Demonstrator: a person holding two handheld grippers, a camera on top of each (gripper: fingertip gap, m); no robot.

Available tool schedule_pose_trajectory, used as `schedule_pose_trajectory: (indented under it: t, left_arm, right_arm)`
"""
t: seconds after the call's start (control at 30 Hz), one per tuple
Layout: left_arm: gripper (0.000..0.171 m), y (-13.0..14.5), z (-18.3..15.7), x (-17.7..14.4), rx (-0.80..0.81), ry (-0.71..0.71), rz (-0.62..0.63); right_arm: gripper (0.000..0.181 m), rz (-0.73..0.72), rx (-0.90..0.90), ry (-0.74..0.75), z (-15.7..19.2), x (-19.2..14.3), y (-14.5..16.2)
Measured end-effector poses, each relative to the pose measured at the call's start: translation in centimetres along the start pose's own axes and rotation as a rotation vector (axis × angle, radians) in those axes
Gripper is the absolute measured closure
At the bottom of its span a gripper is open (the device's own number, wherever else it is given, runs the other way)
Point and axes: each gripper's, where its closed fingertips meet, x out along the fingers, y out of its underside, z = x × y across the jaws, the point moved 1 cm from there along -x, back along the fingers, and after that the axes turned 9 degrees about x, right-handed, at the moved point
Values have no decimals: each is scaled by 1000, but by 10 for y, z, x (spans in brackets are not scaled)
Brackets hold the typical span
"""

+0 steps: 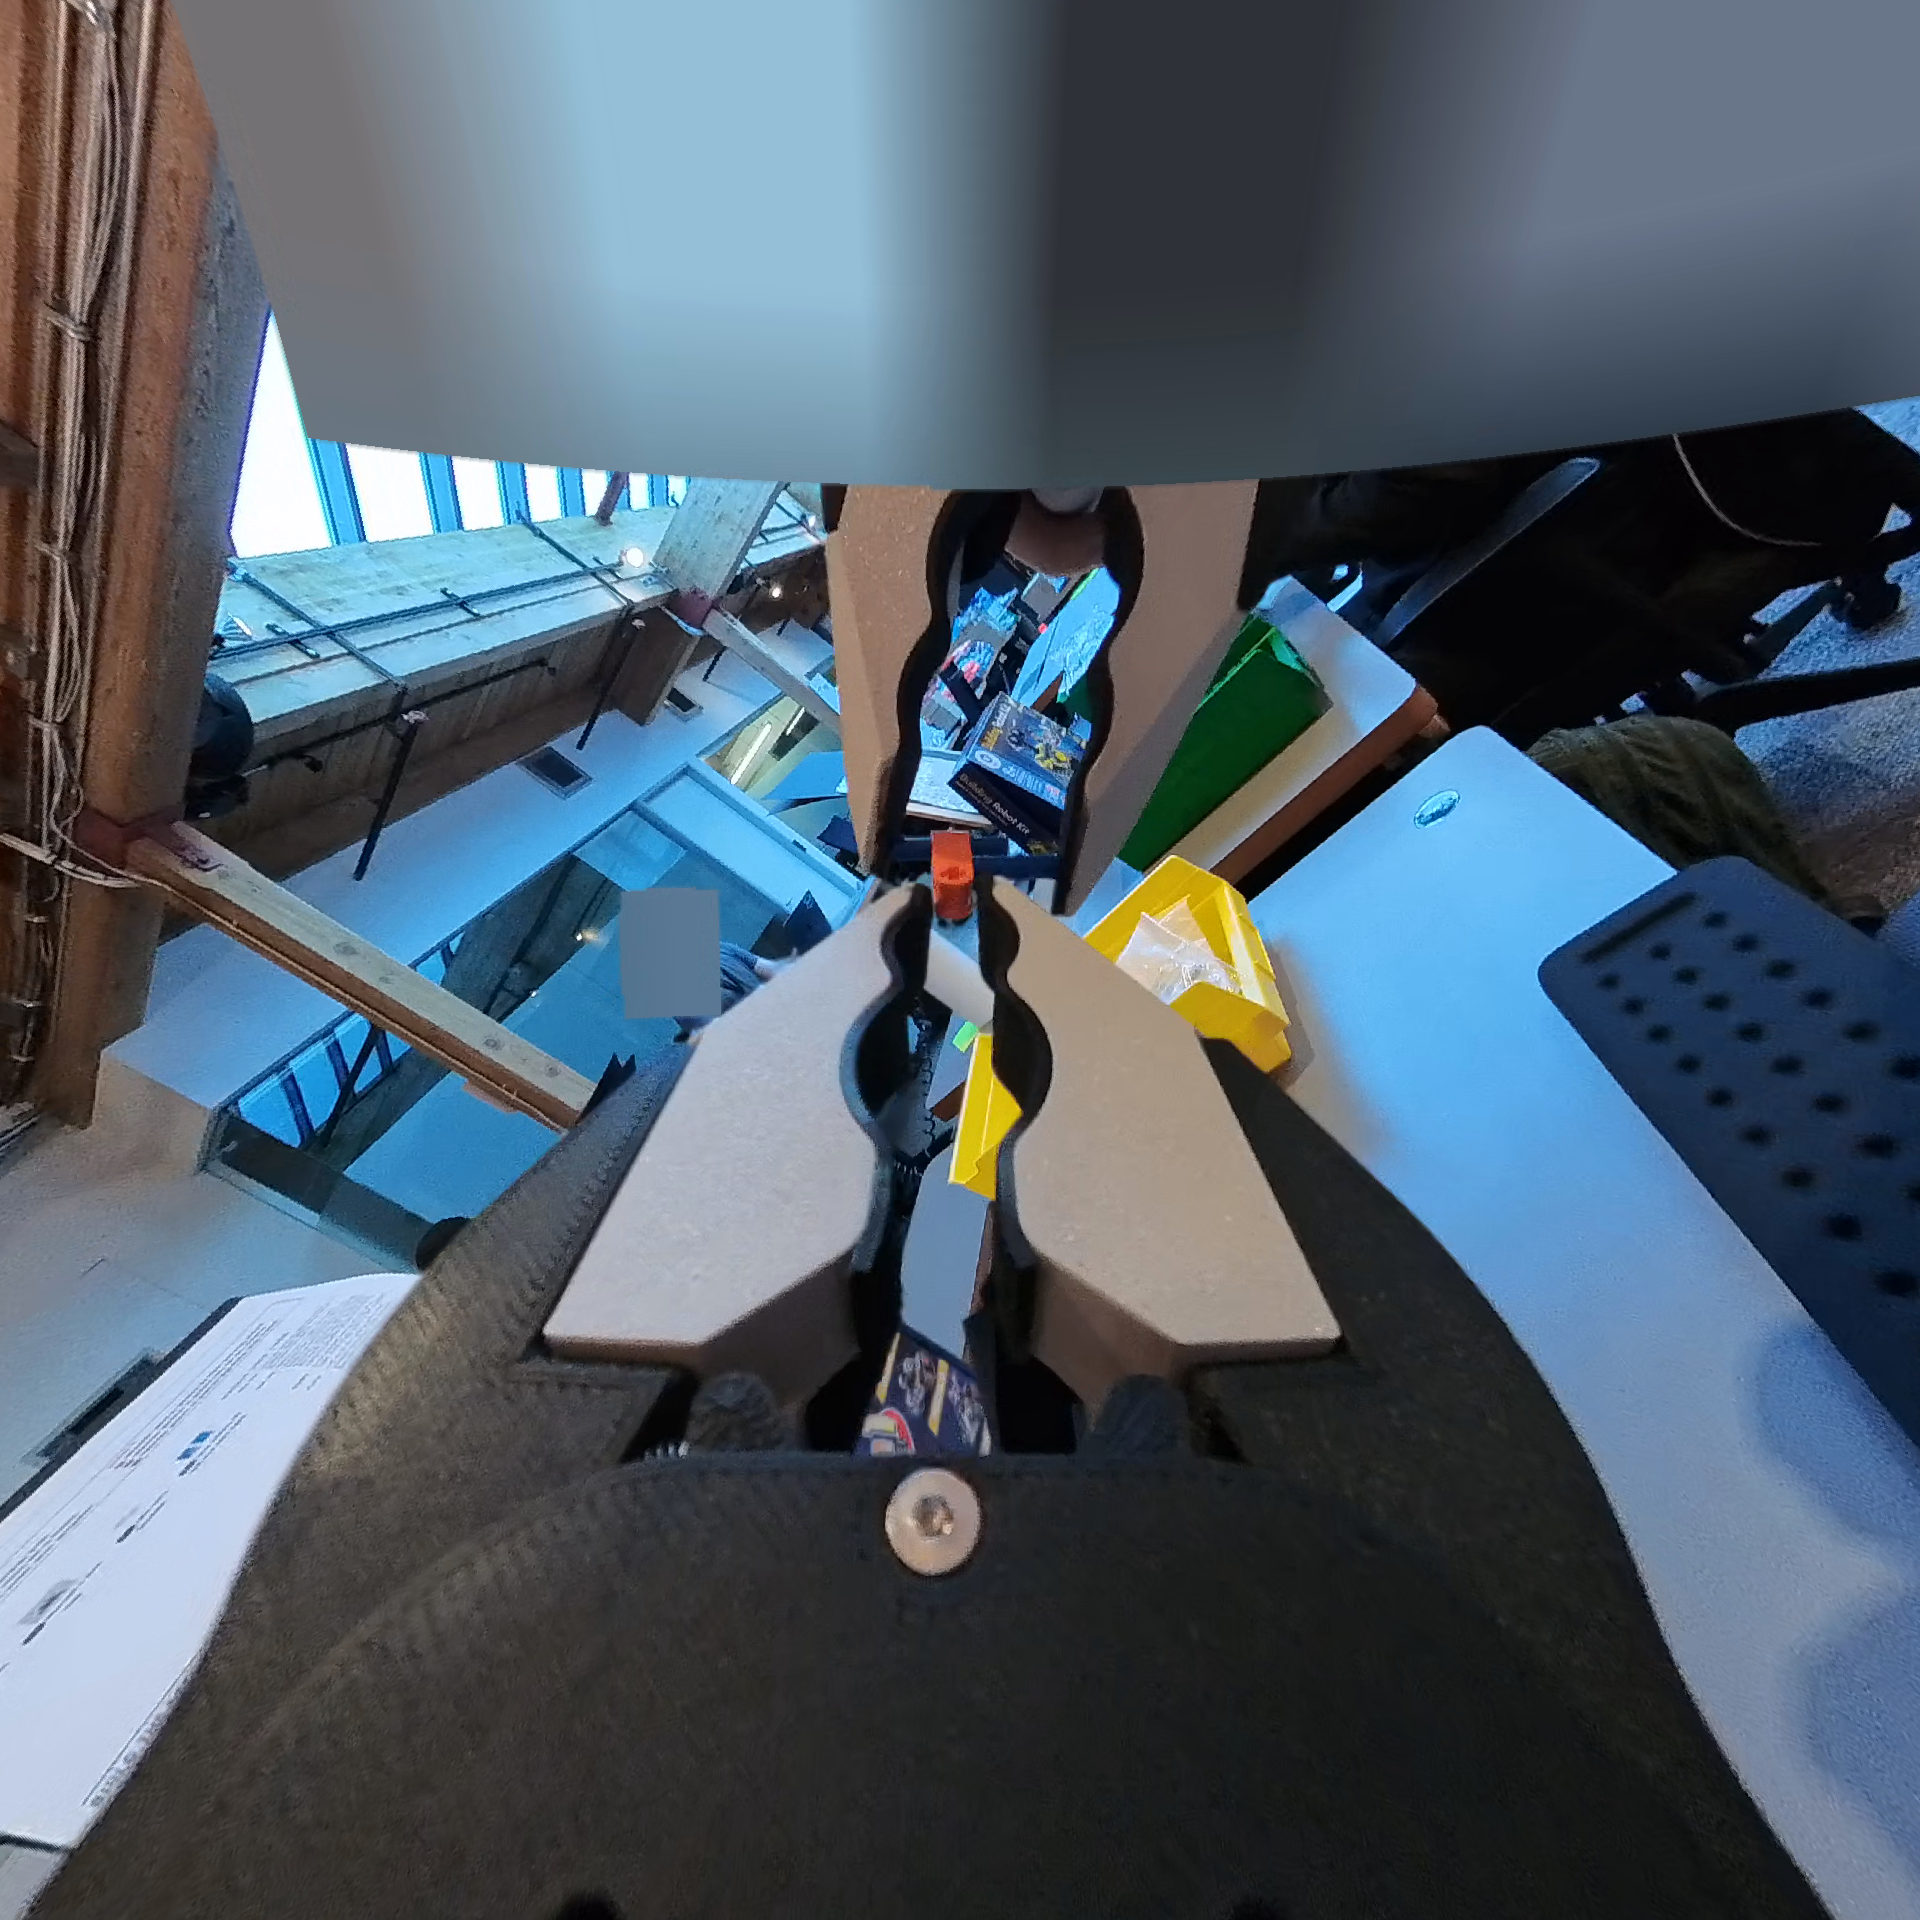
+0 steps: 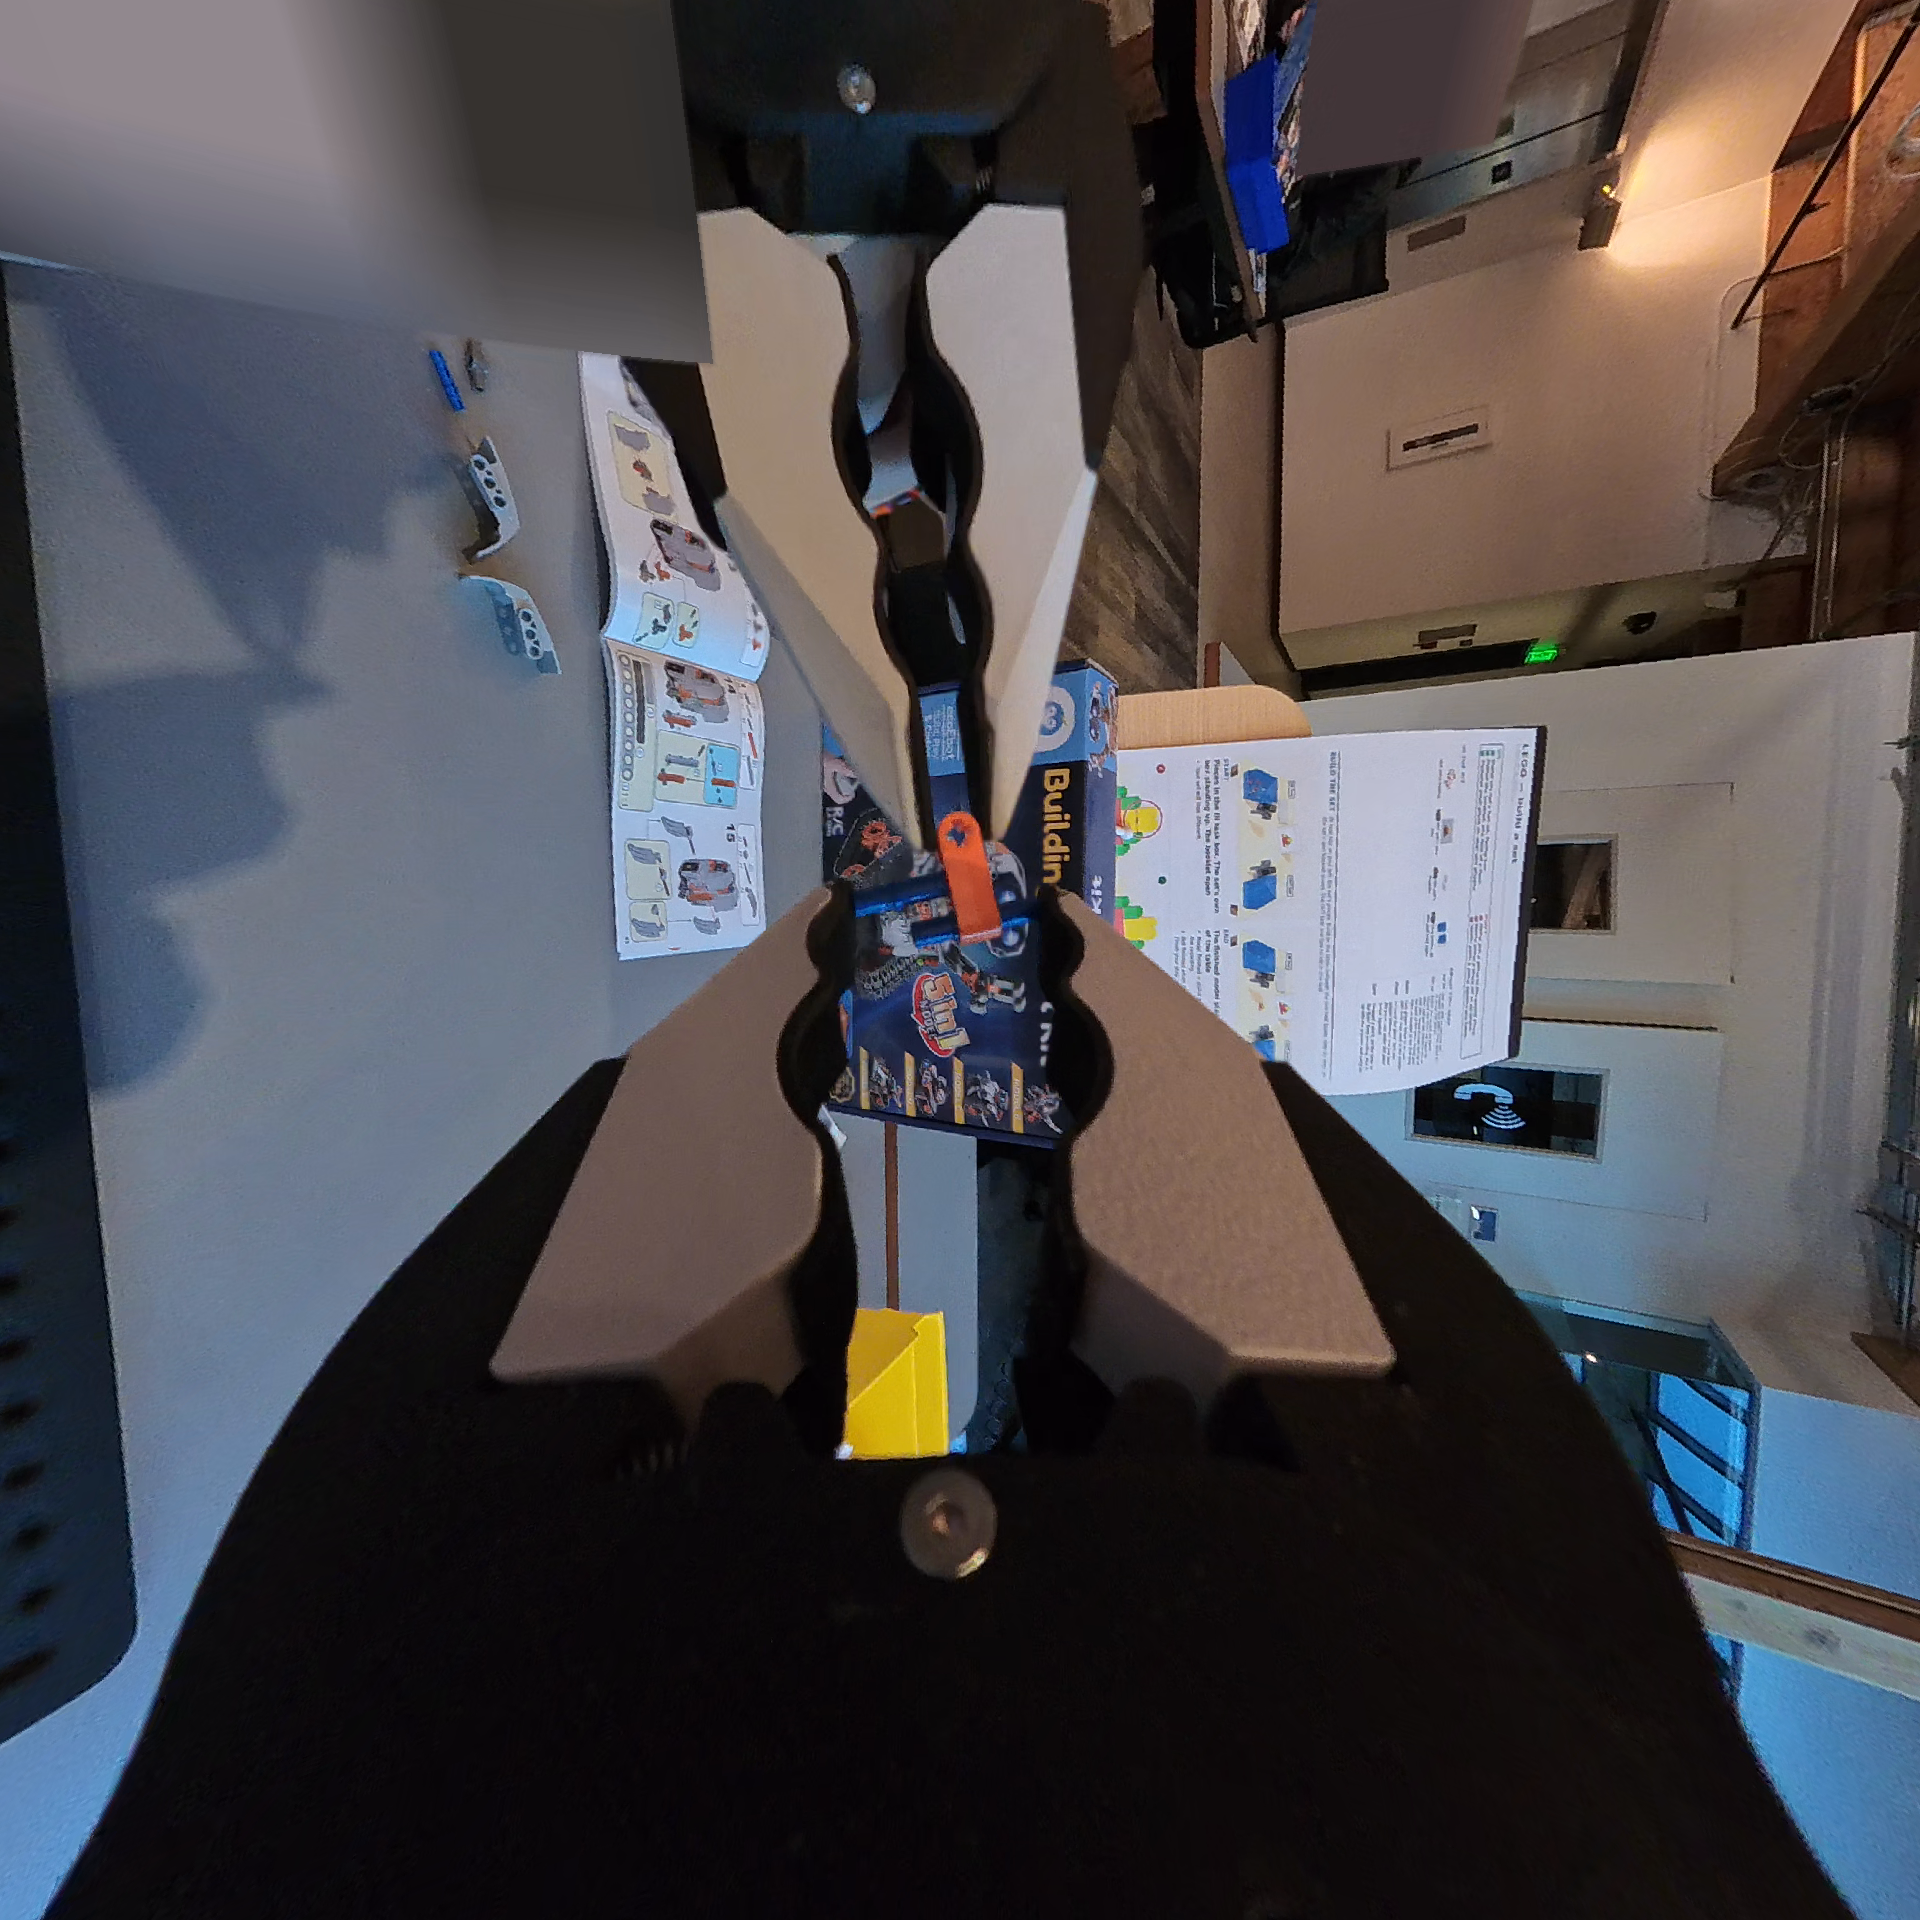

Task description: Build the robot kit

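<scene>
My left gripper [image 1: 954, 896] is shut on a small orange connector piece [image 1: 950, 869], pinched at its fingertips. My right gripper [image 2: 945, 914] is shut on a blue part made of two short rods [image 2: 914, 896] that spans across between its fingertips. The orange piece [image 2: 968, 875] sits on the blue rods. The two grippers meet tip to tip in the air above the white table [image 1: 1455, 1143]. The left gripper shows from above in the right wrist view [image 2: 958, 831]. The right gripper shows at the far side in the left wrist view [image 1: 971, 878], with the blue part [image 1: 1013, 847] between its fingers.
A yellow bin [image 1: 1195, 966] holds clear bags. A dark blue kit box [image 2: 935, 1029] stands behind the grippers. An open instruction booklet [image 2: 686, 727], two grey curved parts [image 2: 494, 494] and a blue pin [image 2: 445, 376] lie on the table. A printed sheet [image 2: 1330, 904] stands upright. My left and right fingertips are right by each other.
</scene>
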Motion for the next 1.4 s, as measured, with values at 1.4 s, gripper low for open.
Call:
schedule_pose_trajectory:
  t: [1.4]
  left_arm:
    - [166,20,1,9,-94,36,63]
  right_arm:
    - [156,40,29,9,-3,13,18]
